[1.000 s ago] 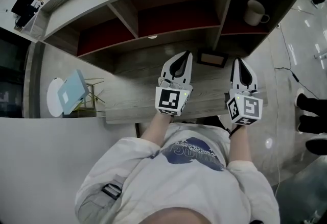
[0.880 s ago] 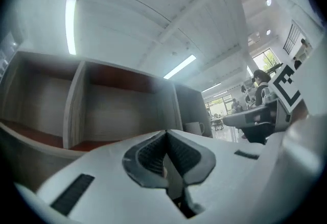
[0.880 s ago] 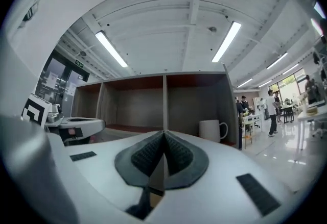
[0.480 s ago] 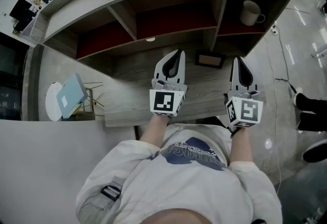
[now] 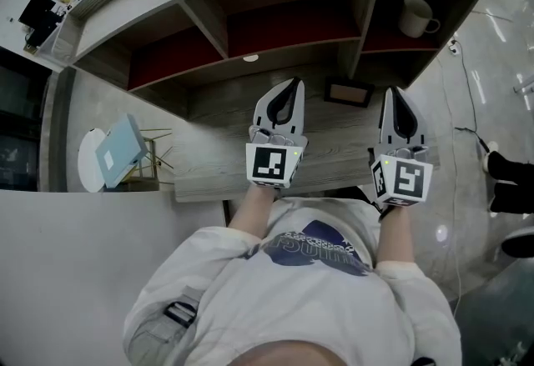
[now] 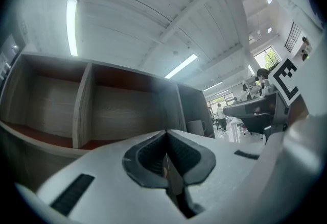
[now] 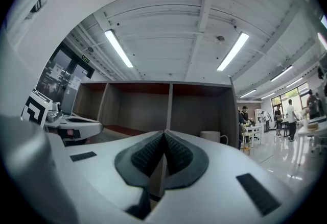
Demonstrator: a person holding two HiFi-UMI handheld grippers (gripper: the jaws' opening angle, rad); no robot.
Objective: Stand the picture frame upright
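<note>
The picture frame [image 5: 349, 92], dark-rimmed with a pale inside, lies flat on the wooden desk [image 5: 217, 164] under the shelf unit. It sits between and just beyond the two gripper tips. My left gripper [image 5: 293, 84] hovers to its left, jaws shut with nothing in them. To the frame's right, my right gripper [image 5: 395, 94] is also shut and empty. In the left gripper view the left gripper [image 6: 166, 135] points at the shelf compartments; in the right gripper view the right gripper [image 7: 164, 134] does the same. Neither gripper view shows the frame.
A white mug [image 5: 415, 18] stands in the right shelf compartment, and the mug [image 7: 212, 136] shows past the right jaws too. The shelf divider [image 5: 360, 18] rises behind the frame. A light blue box [image 5: 117, 151] on a white round base with a wire stand sits far left.
The left gripper has drifted slightly to the left; the right one has held its place. Both stay shut, and the frame has not moved.
</note>
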